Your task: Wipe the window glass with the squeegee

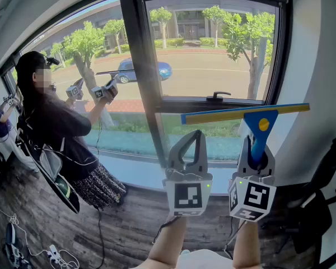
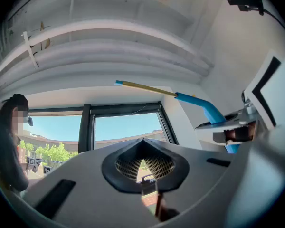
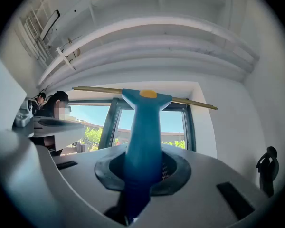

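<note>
A squeegee [image 1: 261, 122] with a blue handle and a long yellow blade stands upright in my right gripper [image 1: 256, 158], which is shut on the handle. Its blade lies across the lower part of the right window pane [image 1: 213, 55]; whether it touches the glass I cannot tell. In the right gripper view the blue squeegee handle [image 3: 145, 127] fills the gap between the jaws of my right gripper [image 3: 142, 163]. My left gripper [image 1: 196, 134] is held up just left of it, shut with nothing in it. The left gripper view shows my left gripper's [image 2: 143, 141] tips meeting, and the squeegee [image 2: 199, 103] to the upper right.
A black mullion [image 1: 143, 77] splits the window, and a black window handle [image 1: 218, 96] sits on the right sash. A person [image 1: 50, 128] stands at the left pane and holds up two grippers [image 1: 103, 90]. Cables [image 1: 50, 255] lie on the wooden floor. Black gear [image 1: 325, 195] stands at the right wall.
</note>
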`<state>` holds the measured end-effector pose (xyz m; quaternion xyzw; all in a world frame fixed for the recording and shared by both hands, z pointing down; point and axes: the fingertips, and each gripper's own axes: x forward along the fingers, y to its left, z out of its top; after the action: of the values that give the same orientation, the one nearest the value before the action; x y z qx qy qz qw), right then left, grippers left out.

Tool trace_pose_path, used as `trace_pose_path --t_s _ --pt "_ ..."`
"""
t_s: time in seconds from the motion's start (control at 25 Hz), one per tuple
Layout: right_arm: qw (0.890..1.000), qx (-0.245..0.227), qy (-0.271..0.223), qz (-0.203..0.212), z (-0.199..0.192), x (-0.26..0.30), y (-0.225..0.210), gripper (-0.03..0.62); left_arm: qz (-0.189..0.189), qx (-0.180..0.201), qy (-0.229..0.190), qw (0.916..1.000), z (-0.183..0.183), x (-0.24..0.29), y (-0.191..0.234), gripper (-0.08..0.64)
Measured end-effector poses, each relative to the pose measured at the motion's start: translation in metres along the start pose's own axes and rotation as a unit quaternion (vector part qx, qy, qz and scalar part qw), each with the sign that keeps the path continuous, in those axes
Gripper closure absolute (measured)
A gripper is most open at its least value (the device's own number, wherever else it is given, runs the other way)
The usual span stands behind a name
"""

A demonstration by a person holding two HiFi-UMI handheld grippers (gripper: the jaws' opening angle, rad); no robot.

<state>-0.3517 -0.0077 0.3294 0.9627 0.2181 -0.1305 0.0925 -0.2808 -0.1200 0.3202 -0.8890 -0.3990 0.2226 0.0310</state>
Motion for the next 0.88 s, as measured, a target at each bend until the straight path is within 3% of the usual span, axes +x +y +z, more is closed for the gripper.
trace_pose_path --t_s 0.88 --pt "1.000 0.007 0.015 -0.002 -0.010 -0.001 0.018 0.520 -0.004 0.014 0.014 0.9998 -0.009 -0.016 0.017 0.569"
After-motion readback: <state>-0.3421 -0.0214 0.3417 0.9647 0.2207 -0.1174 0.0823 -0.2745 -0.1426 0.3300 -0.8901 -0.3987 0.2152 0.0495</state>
